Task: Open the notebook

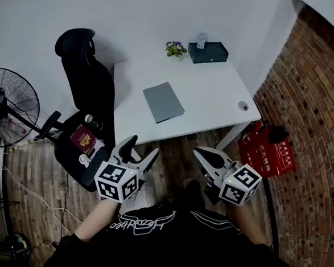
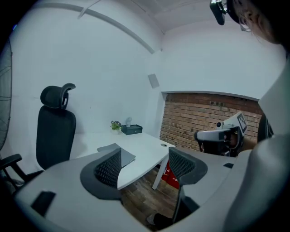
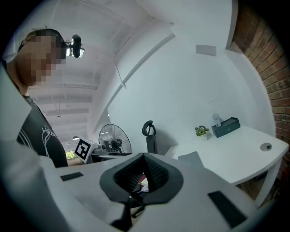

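Two grippers sit low in the head view, both short of the desk. Left gripper: jaws spread wide, nothing between them; its own view looks through the gap toward the desk edge. Right gripper: jaws together, empty.

Grey notebook: closed, lying flat mid-desk, centre of frame, well apart from both grippers. White desk also carries a small potted plant and a dark box at its far edge, upper centre. Black office chair stands left of the desk.

Likely trouble: the cover looks thin and flush, so a jaw tip may shove the notebook across the smooth top instead of lifting it. With nothing pinning the book, the jaws may also take the whole book, not the cover alone.
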`<state>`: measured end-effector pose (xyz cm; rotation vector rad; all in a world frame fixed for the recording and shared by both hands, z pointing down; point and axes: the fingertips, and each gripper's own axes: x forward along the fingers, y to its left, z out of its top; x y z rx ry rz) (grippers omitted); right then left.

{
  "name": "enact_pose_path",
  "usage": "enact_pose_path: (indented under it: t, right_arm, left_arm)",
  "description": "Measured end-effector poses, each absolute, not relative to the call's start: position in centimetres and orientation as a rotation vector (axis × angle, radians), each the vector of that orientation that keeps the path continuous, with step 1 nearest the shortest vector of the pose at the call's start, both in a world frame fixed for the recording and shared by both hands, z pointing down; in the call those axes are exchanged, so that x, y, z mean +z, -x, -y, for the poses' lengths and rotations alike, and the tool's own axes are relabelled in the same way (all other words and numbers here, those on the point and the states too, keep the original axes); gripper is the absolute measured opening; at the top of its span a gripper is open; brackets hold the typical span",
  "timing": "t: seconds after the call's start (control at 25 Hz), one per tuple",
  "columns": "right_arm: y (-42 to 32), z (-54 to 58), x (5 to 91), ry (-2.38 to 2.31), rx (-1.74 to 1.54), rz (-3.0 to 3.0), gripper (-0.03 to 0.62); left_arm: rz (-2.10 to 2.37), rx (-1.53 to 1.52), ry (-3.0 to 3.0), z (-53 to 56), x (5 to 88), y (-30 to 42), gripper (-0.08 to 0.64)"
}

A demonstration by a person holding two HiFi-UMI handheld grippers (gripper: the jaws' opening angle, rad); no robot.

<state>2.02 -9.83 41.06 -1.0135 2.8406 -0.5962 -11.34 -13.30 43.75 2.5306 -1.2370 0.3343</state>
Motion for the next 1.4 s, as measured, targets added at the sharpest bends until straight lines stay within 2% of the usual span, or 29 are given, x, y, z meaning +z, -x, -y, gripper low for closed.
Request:
enact_pose_path:
  t: [0.64,1.4]
  right_arm:
    - [-6.9,26.7,40.9,0.728,-0.604,-3.018,0.002]
    - [-10.7,33.6,45.9,0.687,-0.748,-3.058,0.002]
  left_arm:
    - [1.312,0.432,-2.394,26.9,48.0,3.2,0.327]
    - [1.353,0.784,-2.271,35.6,60.6,-1.0,0.327]
